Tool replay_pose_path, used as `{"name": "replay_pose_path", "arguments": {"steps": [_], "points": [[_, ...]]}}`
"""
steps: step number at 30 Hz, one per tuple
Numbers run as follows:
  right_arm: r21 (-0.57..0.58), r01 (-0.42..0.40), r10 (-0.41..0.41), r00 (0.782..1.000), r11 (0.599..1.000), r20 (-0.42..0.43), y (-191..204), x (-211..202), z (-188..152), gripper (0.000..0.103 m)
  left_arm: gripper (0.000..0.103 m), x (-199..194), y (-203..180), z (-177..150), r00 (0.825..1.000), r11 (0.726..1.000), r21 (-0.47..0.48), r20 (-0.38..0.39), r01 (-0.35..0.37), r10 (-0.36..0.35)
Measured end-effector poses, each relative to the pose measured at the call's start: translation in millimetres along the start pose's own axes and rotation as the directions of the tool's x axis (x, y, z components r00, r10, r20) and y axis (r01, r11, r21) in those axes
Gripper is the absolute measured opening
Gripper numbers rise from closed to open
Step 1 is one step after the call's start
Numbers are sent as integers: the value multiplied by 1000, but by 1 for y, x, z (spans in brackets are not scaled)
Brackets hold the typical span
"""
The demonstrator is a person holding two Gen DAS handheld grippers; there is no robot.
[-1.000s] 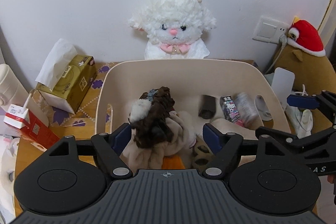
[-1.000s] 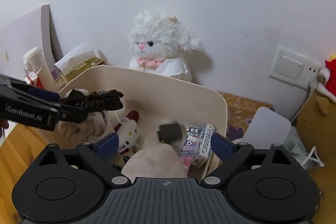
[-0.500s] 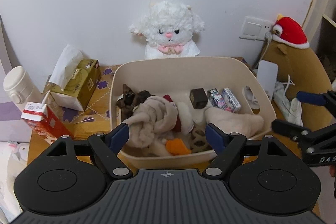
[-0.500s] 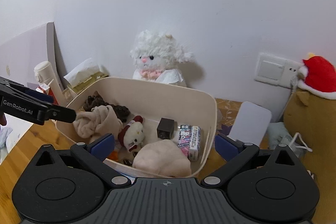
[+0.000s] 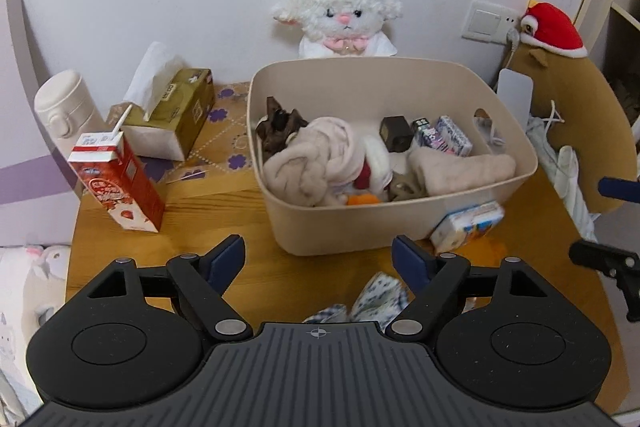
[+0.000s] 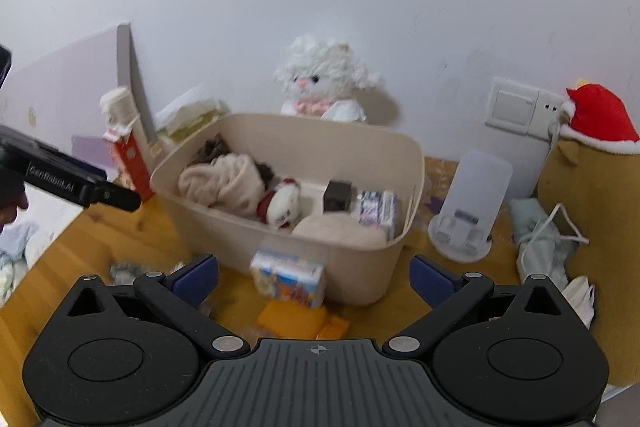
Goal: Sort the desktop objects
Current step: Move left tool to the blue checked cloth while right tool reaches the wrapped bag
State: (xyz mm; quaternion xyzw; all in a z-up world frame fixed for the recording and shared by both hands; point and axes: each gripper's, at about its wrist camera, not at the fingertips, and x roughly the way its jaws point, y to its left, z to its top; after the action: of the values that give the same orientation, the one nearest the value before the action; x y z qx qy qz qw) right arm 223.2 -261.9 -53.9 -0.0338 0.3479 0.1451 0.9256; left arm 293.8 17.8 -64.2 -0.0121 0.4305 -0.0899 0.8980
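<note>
A beige bin (image 5: 400,227) stands mid-table and holds a brown hair scrunchie (image 5: 280,131), a beige cloth (image 5: 312,163), a small white-and-red plush (image 6: 280,207), a dark little box (image 5: 394,133) and printed packets (image 5: 444,139). A tissue pack (image 6: 288,277) lies against the bin's front wall, with an orange piece (image 6: 300,319) before it. A blue-patterned cloth (image 5: 376,297) lies on the table just under my left gripper (image 5: 320,259), which is open and empty, short of the bin. My right gripper (image 6: 314,277) is open and empty, above the tissue pack.
Left of the bin stand a red milk carton (image 5: 116,183), a gold tissue box (image 5: 176,111) and a white flask (image 5: 66,107). A white lamb plush (image 5: 340,23) sits behind it. On the right are a phone stand (image 6: 472,203), a white cord (image 6: 556,231) and a brown plush with a red hat (image 5: 560,99).
The left gripper let go of the brown scrunchie, which now lies in the bin. Both grippers drew back from the bin, so more of the table's front shows.
</note>
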Motion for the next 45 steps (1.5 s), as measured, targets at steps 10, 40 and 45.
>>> {"name": "replay_pose_path", "arguments": {"steps": [10,40,45], "points": [[-1,24,-24,992,1000,-127,17,20,-41,103,82,17,3,-45,997,991,134,-76,19,-8],[-42,52,-63,946,998,-317,60,91,-86,103,83,82,0,-88,971,940,301,-220,161,-96],[-32,73,-80,945,997,-317,64,97,-87,103,83,91,-5,-88,971,943,301,-228,143,-75]]}}
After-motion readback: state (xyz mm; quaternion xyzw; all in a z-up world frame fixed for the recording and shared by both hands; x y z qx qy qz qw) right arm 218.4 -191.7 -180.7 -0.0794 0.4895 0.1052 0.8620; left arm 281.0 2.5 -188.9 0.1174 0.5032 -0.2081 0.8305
